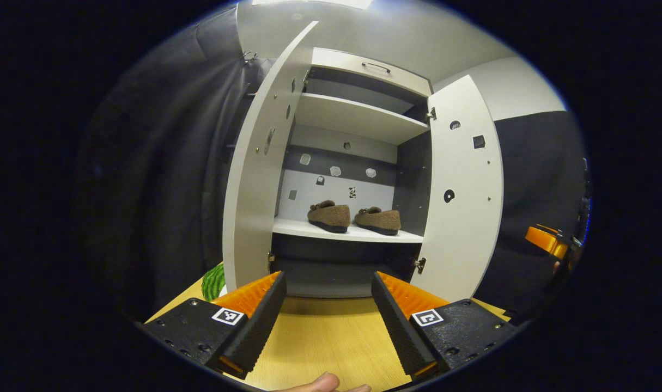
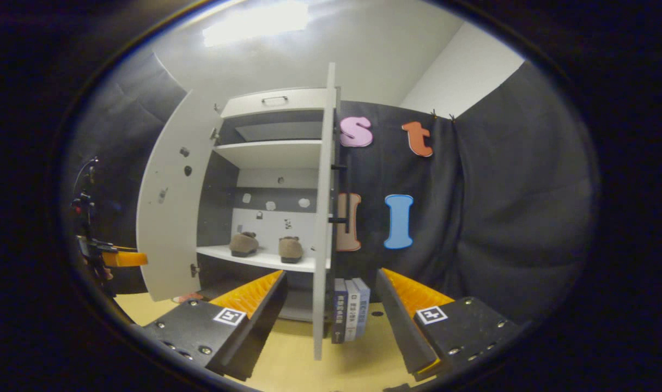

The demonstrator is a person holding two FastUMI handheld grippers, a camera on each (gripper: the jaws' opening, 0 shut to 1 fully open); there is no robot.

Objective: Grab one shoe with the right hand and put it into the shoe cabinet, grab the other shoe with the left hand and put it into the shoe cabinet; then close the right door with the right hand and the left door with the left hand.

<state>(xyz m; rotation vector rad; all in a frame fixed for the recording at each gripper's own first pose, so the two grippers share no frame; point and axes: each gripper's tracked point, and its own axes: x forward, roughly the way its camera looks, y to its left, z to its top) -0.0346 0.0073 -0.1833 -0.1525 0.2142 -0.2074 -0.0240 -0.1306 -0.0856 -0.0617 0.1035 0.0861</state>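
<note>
Left gripper view shows us both shoes (image 1: 329, 215) (image 1: 378, 219) shelved; both grippers (image 1: 328, 313) (image 2: 329, 321) gape empty, and the right door (image 2: 323, 218) and left door (image 1: 254, 169) await closing.

Two brown shoes (image 1: 354, 216) sit side by side on the shoe cabinet's lower shelf (image 1: 347, 233). Both doors (image 1: 464, 190) stand open. The left gripper (image 1: 328, 305) hovers empty, jaws apart.

Two brown shoes (image 1: 354, 216) sit in a white-and-dark-grey cabinet (image 1: 358, 117) on a pale wood-grain table (image 1: 325, 337).
</note>
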